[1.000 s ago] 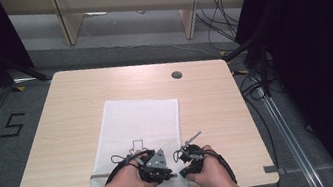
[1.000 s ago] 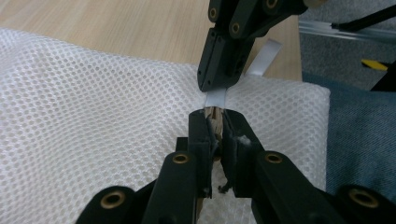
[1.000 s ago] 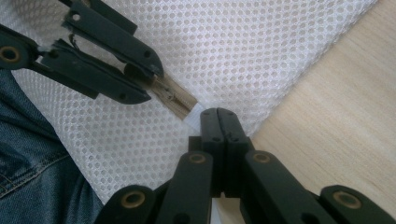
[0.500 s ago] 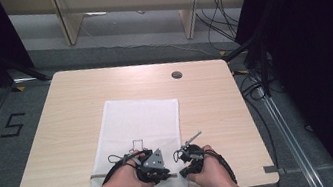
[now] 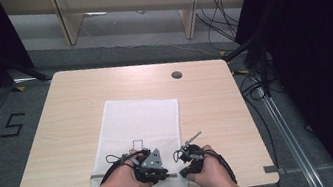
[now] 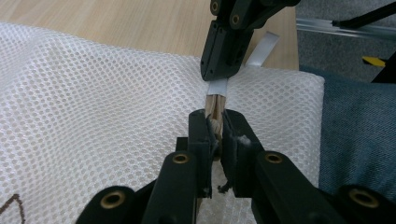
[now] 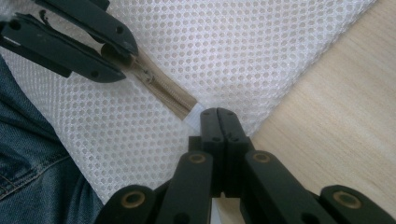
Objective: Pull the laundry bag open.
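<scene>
**Both claws on the zipper of the mesh bag**

High view: the white mesh bag [image 5: 142, 127] lies flat at centre frame on the wooden table [image 5: 57, 121]; my left gripper [image 5: 162, 171] and right gripper [image 5: 181, 158] meet at its near edge, lower centre, almost touching.

Left gripper view: at centre frame my left jaws stand narrow, pinching the beige zipper [image 6: 215, 109] at what looks like its slider; just above, in the upper centre, the right gripper [image 6: 224, 70] clamps the white end tab [image 6: 217, 87] of the same zipper; blue denim shows at the right edge.

Right gripper view: at lower centre my right gripper [image 7: 218, 119] is fully closed on the end tab [image 7: 195, 113]; the zipper [image 7: 163, 91] runs to the upper left into the left gripper [image 7: 119, 56].

Risks, as I judge them: the slim tab may slip from the right jaws if the left pulls hard; a pull off the zipper's line could jam the slider or snag the mesh; the bag overhangs the near edge and could drag towards my lap.
</scene>
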A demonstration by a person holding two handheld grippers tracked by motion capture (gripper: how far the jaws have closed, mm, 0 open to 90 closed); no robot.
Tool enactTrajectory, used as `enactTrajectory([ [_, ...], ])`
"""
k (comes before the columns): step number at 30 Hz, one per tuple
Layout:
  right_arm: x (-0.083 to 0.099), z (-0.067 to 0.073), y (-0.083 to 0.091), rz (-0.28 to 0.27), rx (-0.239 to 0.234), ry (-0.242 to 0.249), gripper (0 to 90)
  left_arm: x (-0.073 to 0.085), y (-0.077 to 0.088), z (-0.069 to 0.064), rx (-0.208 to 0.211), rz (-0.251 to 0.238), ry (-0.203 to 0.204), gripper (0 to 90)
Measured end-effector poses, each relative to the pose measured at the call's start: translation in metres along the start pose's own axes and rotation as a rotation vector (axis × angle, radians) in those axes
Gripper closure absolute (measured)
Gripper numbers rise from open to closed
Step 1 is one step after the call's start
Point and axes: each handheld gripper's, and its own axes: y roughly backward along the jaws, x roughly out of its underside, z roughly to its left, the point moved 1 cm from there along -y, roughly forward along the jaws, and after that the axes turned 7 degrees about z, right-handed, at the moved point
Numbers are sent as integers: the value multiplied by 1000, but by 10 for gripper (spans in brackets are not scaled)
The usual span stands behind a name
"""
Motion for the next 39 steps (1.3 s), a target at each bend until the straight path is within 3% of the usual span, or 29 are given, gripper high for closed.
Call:
enactTrajectory([
  [8, 0, 1, 0, 9, 7, -9, 900, 4, 5, 0, 7, -24, 23, 820],
  [13, 0, 0, 0, 1, 7, 15, 900, 6, 6, 2, 14, -34, 39, 820],
  [27, -1, 1, 0, 5, 19, 14, 900, 10, 11, 1, 7, -31, 9, 820],
  [39, -1, 1, 0, 5, 16, 15, 900, 14, 14, 2, 5, -37, 15, 820],
])
